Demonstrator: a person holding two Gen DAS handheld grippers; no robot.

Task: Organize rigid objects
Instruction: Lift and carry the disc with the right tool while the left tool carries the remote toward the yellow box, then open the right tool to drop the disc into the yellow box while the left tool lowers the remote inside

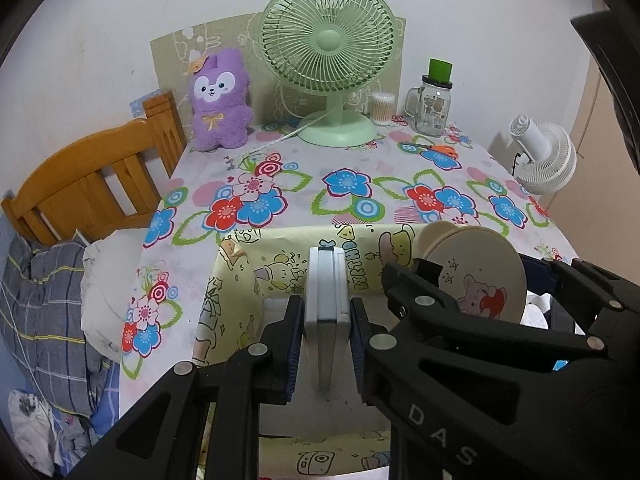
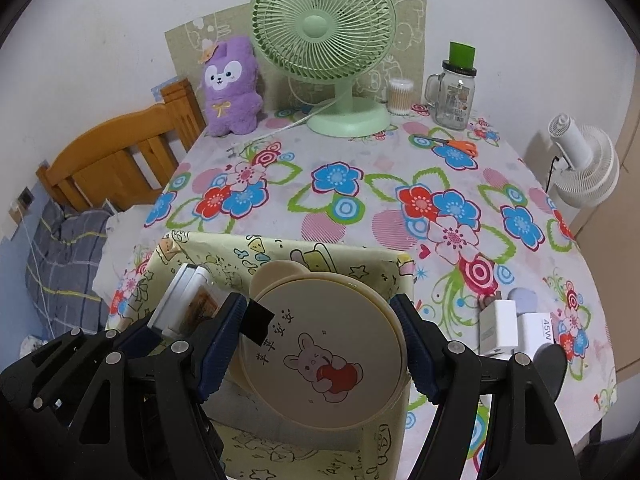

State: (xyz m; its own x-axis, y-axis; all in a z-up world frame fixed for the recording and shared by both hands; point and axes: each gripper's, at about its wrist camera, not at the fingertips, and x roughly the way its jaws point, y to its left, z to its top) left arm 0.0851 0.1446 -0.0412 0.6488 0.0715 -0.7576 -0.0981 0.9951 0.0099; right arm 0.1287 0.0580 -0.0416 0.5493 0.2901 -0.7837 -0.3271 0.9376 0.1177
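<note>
Left wrist view, left gripper [image 1: 326, 344] pinching white case [image 1: 325, 296], right gripper [image 2: 320, 344] pinching round mirror [image 2: 320, 356], over yellow box [image 2: 394, 276].

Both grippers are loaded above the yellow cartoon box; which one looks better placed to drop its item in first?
Probably the left. The left gripper holds the slim white case edge-on, deep between the box walls. The right gripper clamps the round cream mirror, nearly as wide as the opening.

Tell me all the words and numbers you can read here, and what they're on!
"45W": on the white charger.
"D A S": on the right gripper.
"BIRTHDA…", cut off: on the yellow box.
Round case: handwritten characters, not readable.
Jar: label too small to read.
</note>
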